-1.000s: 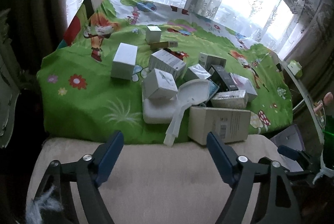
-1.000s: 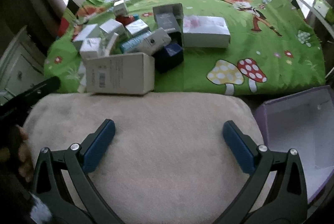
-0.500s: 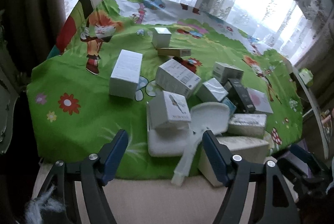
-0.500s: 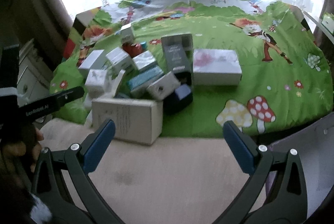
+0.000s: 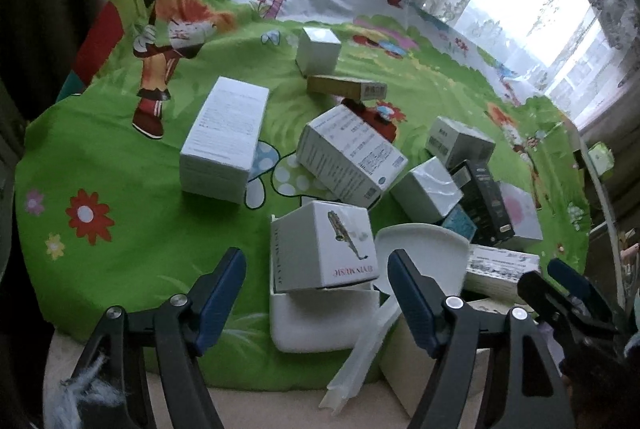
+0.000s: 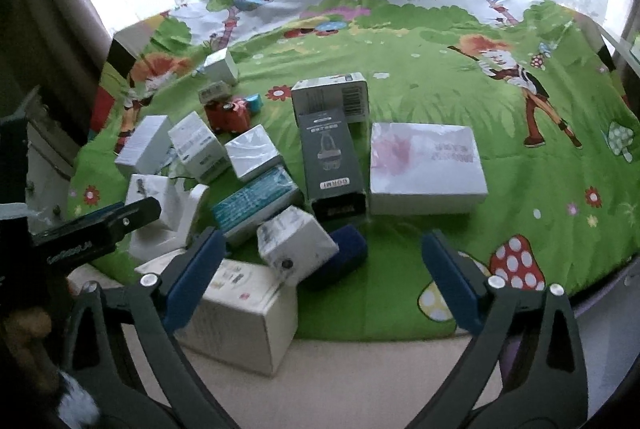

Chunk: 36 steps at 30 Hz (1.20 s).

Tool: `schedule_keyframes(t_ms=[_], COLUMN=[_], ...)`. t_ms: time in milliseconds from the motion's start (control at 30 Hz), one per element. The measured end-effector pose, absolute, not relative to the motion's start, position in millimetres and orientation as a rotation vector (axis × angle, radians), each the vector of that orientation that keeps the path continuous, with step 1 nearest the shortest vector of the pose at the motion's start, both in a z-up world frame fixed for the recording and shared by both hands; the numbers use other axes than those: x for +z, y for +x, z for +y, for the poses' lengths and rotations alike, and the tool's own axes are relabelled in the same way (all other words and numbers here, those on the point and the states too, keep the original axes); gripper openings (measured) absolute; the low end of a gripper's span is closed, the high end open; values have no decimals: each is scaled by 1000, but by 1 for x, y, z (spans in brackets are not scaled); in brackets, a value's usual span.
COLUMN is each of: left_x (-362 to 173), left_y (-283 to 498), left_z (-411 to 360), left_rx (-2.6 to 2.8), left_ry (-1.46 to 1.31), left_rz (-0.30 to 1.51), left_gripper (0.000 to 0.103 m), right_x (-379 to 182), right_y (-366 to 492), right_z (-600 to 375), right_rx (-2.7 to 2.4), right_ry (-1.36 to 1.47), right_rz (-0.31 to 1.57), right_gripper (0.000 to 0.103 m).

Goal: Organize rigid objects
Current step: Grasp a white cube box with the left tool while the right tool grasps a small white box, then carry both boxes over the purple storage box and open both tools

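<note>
Boxes crowd the near left part of the green cartoon cloth (image 6: 420, 77) that covers the table, most of them white and tumbled against one another.

From the left gripper's (image 5: 316, 285) view, its blue-padded jaws stand fairly wide with nothing pressed between the pads. They frame a white cube box printed with a saxophone (image 5: 324, 249), which sits tilted on a low white tray (image 5: 320, 321) at the near edge of the cloth. A white scoop-shaped plastic piece (image 5: 420, 257) leans just beside that box, its long handle running down over the near edge. Further in lie a tall white box on its side (image 5: 226, 139) toward the left edge, a printed white carton (image 5: 350, 155) in the middle, and a small white cube (image 5: 318, 51) with a flat yellowish box (image 5: 346, 87) toward the far side.

The right gripper (image 6: 320, 269) hangs open and wide over the near edge, empty. Between its pads sit a small white box with a dark dot (image 6: 294, 247) and a dark blue box (image 6: 340, 257), touching each other. A large cream carton (image 6: 240, 313) overhangs the near edge under its left finger. A dark grey upright-printed box (image 6: 332, 153) lies beside a broad flat white box with pink print (image 6: 426, 165) near the middle of the cloth, and a teal box (image 6: 256, 201) lies to their left.
</note>
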State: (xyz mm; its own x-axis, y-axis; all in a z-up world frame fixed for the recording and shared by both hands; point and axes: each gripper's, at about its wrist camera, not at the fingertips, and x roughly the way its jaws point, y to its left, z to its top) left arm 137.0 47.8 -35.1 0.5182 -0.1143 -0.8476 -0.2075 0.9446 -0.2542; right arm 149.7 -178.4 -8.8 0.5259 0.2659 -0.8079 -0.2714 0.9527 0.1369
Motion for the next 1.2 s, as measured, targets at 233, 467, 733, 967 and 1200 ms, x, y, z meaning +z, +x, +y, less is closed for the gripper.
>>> schedule_keyframes(t_ms=[233,467,733,967,1200], left_x=[-38,-29,-9,7,21], left_y=[141,131,119,109,102], left_z=[47,50,43,13,-44], left_rx=[49,76,89,22,-98], left_ry=[-333,-328,-306,-297,-253], left_rz=[1038,985,917,888,879], left_gripper=[56,56,56,56,56], right_x=[-27,-21,2,20,25], right_y=[159,154,142,120,102], right_z=[-171,-178,-187,-214,-257], right_rx=[383,422,420,316,220], right_ry=[-10,47,55,25,35], right_rz=[1040,1002,904,839,825], right_gripper=[55,50,50,50,50])
